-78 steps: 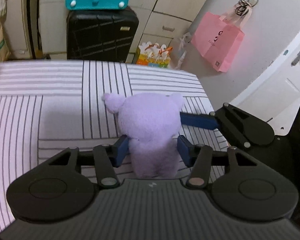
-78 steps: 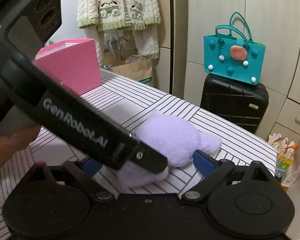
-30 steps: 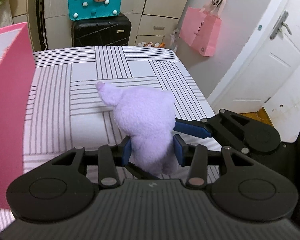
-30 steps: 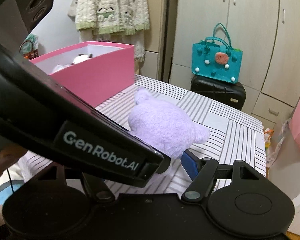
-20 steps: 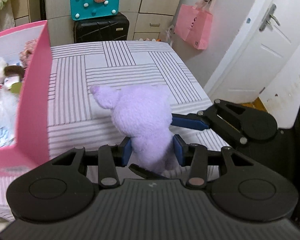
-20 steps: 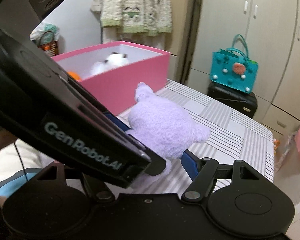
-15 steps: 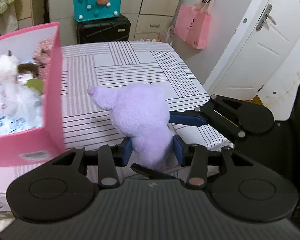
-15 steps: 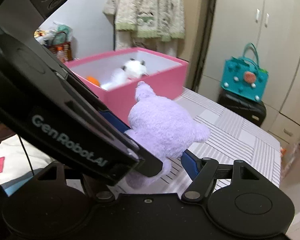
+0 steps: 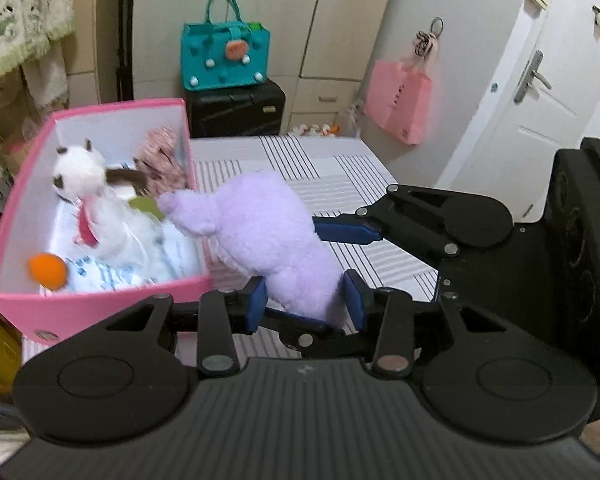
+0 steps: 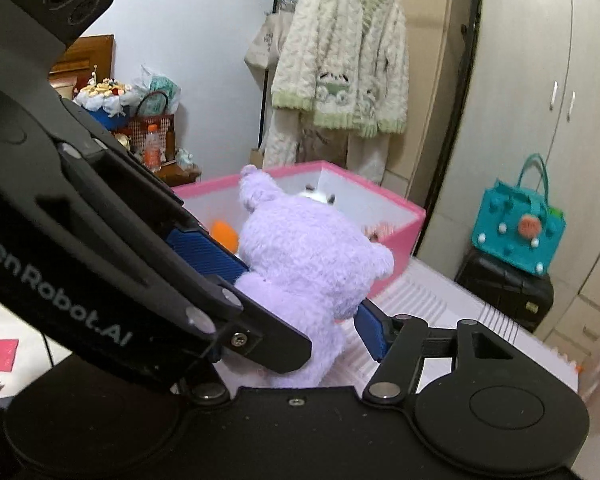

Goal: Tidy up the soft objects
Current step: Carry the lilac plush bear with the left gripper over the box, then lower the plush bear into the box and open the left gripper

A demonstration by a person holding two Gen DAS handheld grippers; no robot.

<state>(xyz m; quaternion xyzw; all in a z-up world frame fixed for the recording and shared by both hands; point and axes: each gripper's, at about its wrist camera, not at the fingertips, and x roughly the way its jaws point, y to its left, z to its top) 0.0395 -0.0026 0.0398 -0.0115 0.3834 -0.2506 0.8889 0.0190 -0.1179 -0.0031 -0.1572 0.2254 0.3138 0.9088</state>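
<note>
A lilac plush bear with a round fleecy head (image 9: 260,224) is held clear of the striped bed (image 9: 364,184), both tools closed on it at once. The left tool (image 9: 304,298) is clamped across the narrow lower body, its blue pads pressed into the pile on either side. The right tool (image 10: 296,292) is closed on the toy higher up, under the head, with one blue finger (image 9: 346,230) seen reaching in from the side away from the open pink cardboard box (image 9: 100,308).

The bear is poised at the near corner of that box, one ear already projecting over the rim. Inside the box, a white plush animal with dark ears (image 9: 88,184), a small orange ball (image 9: 48,270) and a pink patterned soft item (image 9: 160,156) are seen lying on printed fabric.

The toy is judged to be light, stuffed and highly compressible. The pile is dented where the pads bite, so a grip is likely absorbed rather than resisted, and breakage is not a concern. The fleece is judged to give good friction against the ribbed pads. The waist and neck, where the stuffing narrows, are judged the best places to be taken hold of; the bulky head would probably squeeze out of a shallow pinch. A hold by an ear or limb alone is thought likely to leave the body swinging.
</note>
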